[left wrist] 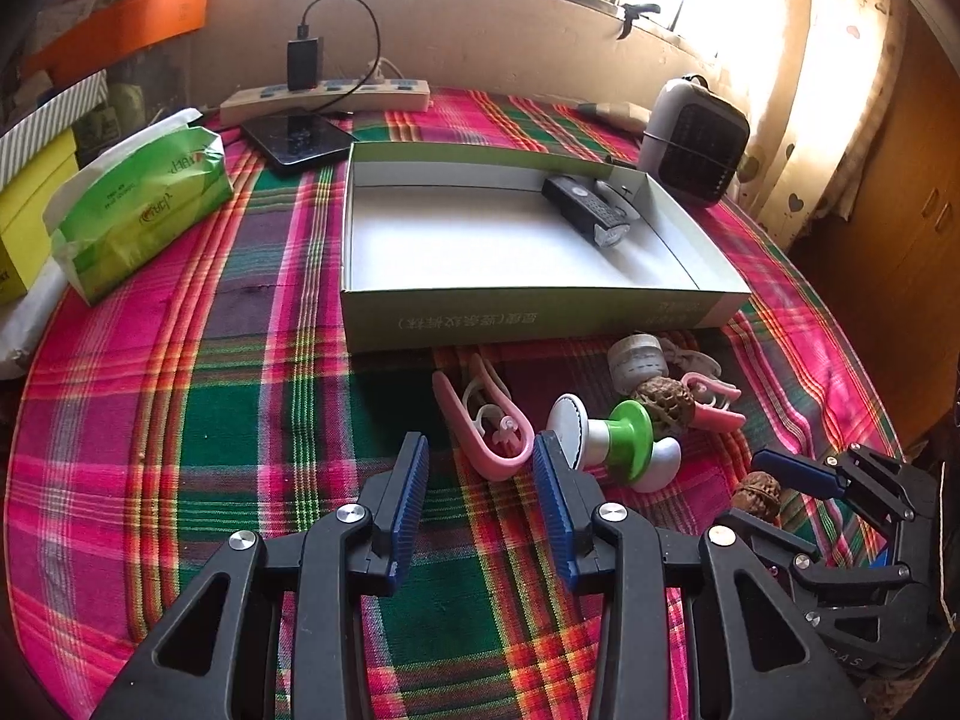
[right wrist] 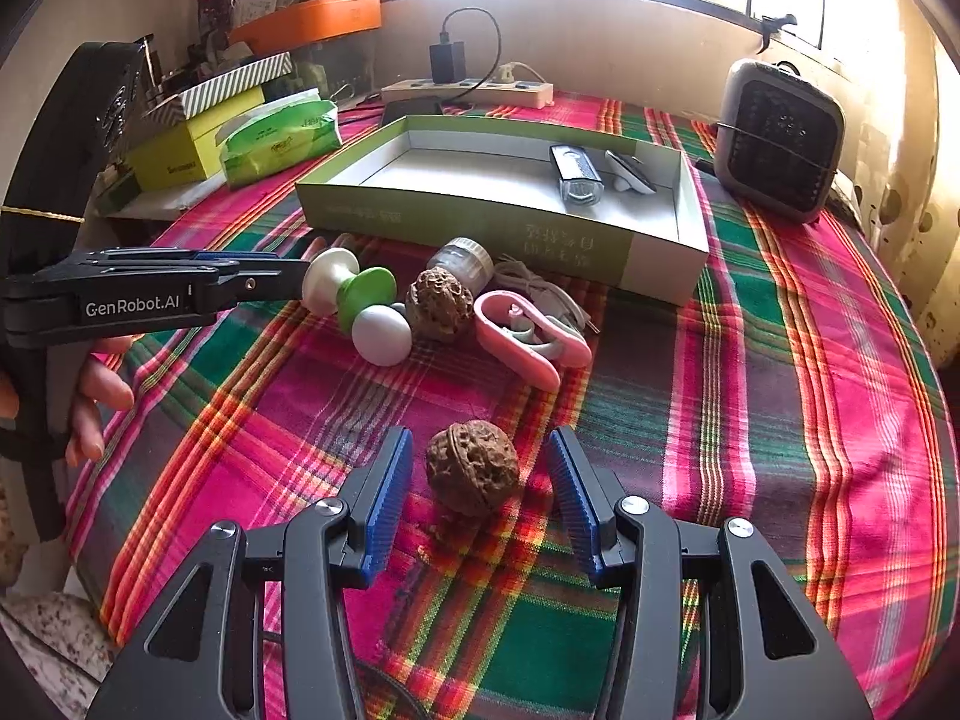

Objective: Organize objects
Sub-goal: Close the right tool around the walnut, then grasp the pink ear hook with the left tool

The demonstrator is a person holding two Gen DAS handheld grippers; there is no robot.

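Observation:
My left gripper (left wrist: 480, 441) stands open with nothing between its fingers, its tips just short of a pink clip (left wrist: 462, 420). To its right lie a green-and-white massager (left wrist: 624, 438), a walnut (left wrist: 666, 405), a small jar (left wrist: 636, 360) and a second pink clip (left wrist: 714, 402). My right gripper (right wrist: 480, 450) is open around another walnut (right wrist: 472, 468) on the cloth, its pads clear of the shell on both sides. Behind the pile is a shallow green-and-white box (right wrist: 480, 222) holding a black light (right wrist: 576, 174) and a white gadget (right wrist: 630, 174).
A plaid cloth (right wrist: 780, 420) covers the round table. A small heater (right wrist: 780, 138) stands at the back right, a power strip (right wrist: 468, 93) with a charger at the back, and a green tissue pack (right wrist: 276, 138) with stacked boxes at the left. A hand (right wrist: 96, 396) holds the left gripper.

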